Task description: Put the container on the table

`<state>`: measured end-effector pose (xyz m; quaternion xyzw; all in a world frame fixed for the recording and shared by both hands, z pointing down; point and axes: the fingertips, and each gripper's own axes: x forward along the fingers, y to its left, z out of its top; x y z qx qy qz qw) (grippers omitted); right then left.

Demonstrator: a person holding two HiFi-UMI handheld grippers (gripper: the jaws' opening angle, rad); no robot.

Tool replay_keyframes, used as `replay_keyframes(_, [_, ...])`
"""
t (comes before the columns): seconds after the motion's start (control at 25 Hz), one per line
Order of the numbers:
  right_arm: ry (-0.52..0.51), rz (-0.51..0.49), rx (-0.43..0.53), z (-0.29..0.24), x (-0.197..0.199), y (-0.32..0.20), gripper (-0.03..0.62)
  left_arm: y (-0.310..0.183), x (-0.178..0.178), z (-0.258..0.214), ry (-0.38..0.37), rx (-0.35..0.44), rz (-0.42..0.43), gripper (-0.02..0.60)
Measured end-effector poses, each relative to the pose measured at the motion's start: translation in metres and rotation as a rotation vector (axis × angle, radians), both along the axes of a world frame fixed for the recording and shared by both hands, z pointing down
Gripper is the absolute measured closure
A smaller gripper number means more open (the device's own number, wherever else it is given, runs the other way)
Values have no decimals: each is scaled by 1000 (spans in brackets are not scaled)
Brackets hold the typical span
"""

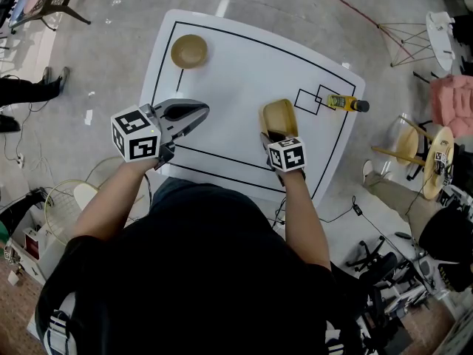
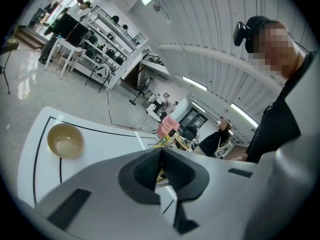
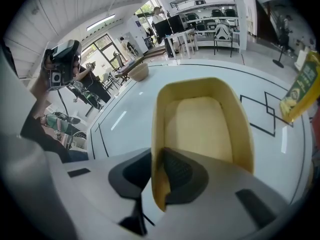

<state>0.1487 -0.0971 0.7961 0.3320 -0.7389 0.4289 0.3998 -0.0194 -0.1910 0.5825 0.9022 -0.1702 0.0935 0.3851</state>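
Observation:
A tan, rounded-rectangular container (image 1: 279, 115) (image 3: 205, 124) is over the front right part of the white table (image 1: 244, 72). My right gripper (image 1: 274, 134) (image 3: 157, 170) is shut on its near rim, one jaw inside the wall and one outside. The container is tilted, with its hollow side facing the gripper; I cannot tell whether its base touches the table. My left gripper (image 1: 198, 111) (image 2: 161, 168) hovers over the table's front left. Its jaws are shut together with nothing between them.
A round tan bowl (image 1: 189, 51) (image 2: 65, 140) stands at the table's far left corner. A yellow-labelled bottle (image 1: 344, 103) (image 3: 299, 86) lies at the right edge, beside small black squares drawn on the table. Chairs and clutter crowd the floor to the right.

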Motion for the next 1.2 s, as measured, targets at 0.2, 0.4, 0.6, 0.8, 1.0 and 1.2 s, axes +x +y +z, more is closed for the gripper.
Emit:
replay_keyframes(0.2, [-1, -3, -2, 0, -2, 0, 531, 0, 0, 0, 2, -2, 0, 571])
replay_keyframes(0.4, [0, -5, -3, 1, -3, 1, 526, 1, -1, 0, 3, -1, 1, 571])
replay_keyframes(0.6, [-2, -8, -4, 0, -3, 1, 520, 1, 0, -2, 4, 0, -1, 571])
replay_keyframes(0.8, [-4, -10, 3, -3, -5, -1, 517, 2, 0, -4, 3, 3, 1, 571])
replay_keyframes(1.0, [-3, -9, 14, -7, -5, -3, 517, 3, -2, -6, 3, 10, 2, 571])
replay_keyframes(1.2, [1, -8, 22, -13, -3, -1, 517, 6, -1, -12, 7, 17, 3, 571])
